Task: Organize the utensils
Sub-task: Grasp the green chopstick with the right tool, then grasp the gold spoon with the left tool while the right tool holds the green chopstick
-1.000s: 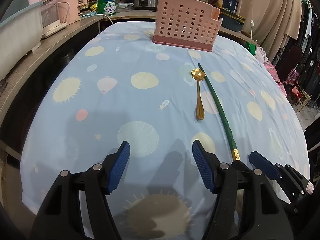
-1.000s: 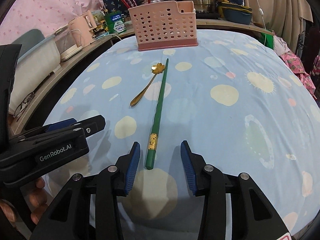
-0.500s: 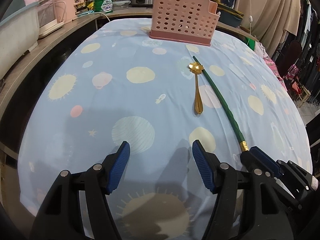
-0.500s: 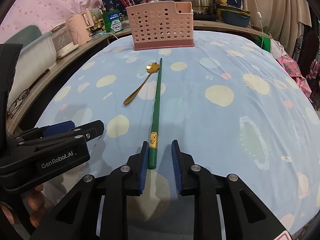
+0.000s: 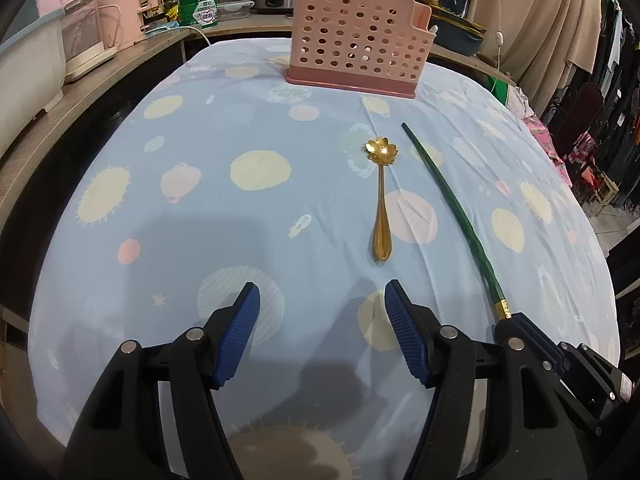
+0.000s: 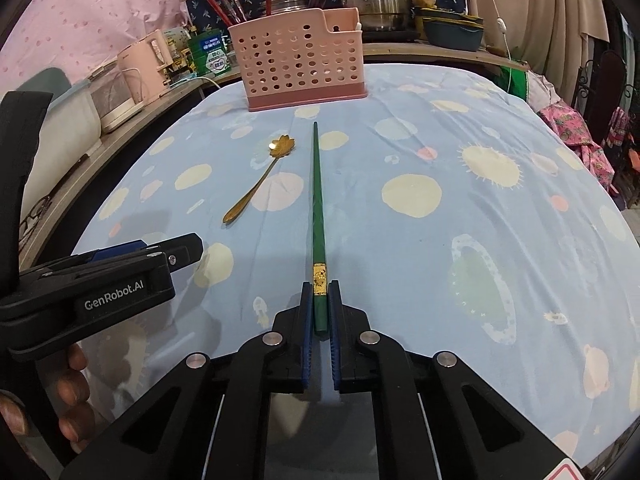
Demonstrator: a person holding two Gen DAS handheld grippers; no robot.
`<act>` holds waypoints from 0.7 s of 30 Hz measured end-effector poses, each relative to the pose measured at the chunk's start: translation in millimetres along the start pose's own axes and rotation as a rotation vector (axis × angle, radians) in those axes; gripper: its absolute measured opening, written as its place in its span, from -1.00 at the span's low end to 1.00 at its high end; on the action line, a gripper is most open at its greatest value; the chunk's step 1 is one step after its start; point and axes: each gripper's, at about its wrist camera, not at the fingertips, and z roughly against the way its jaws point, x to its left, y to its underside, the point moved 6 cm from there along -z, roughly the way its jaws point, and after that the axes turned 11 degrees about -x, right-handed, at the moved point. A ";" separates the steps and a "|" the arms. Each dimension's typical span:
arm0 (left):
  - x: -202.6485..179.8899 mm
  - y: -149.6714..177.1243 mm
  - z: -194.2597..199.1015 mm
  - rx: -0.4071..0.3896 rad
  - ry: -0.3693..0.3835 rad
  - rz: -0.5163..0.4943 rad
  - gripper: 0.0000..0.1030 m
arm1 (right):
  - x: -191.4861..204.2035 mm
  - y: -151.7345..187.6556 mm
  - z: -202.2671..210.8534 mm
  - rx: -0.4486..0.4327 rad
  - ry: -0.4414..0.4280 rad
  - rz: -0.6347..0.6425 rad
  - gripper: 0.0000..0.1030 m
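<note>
A green chopstick (image 6: 318, 204) with a gold band lies on the blue patterned cloth, pointing at a pink perforated utensil basket (image 6: 300, 60). My right gripper (image 6: 320, 300) is shut on the chopstick's near end. A gold flower-bowl spoon (image 6: 260, 178) lies left of the chopstick. In the left wrist view, my left gripper (image 5: 320, 308) is open and empty, hovering just before the spoon (image 5: 382, 208); the chopstick (image 5: 452, 212) and basket (image 5: 356, 56) show there too.
A wooden counter behind the table carries a pink kettle (image 6: 144, 64), a green box (image 6: 212, 54), steel pots (image 6: 376, 0) and a chopstick holder. Clothes hang at the far right. The table (image 6: 500, 208) drops off at its right edge.
My right gripper's jaws have closed onto the green chopstick's near end. The left gripper has shifted slightly and stays open.
</note>
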 end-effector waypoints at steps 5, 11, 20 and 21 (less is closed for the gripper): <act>-10.3 -7.9 -9.4 -0.001 0.008 -0.008 0.20 | -13.9 -1.9 -2.3 0.001 0.017 -0.033 -0.87; -19.2 -14.0 -21.6 0.007 0.018 -0.005 0.19 | -21.1 -2.6 -5.7 0.001 0.018 -0.051 -0.87; -31.0 -16.3 -29.6 0.000 0.030 -0.032 -0.30 | -23.1 -2.7 -7.8 0.001 0.006 -0.063 -0.86; -31.3 -16.6 -30.1 0.001 0.032 -0.033 -0.47 | -23.5 -2.9 -8.1 0.001 0.005 -0.064 -0.86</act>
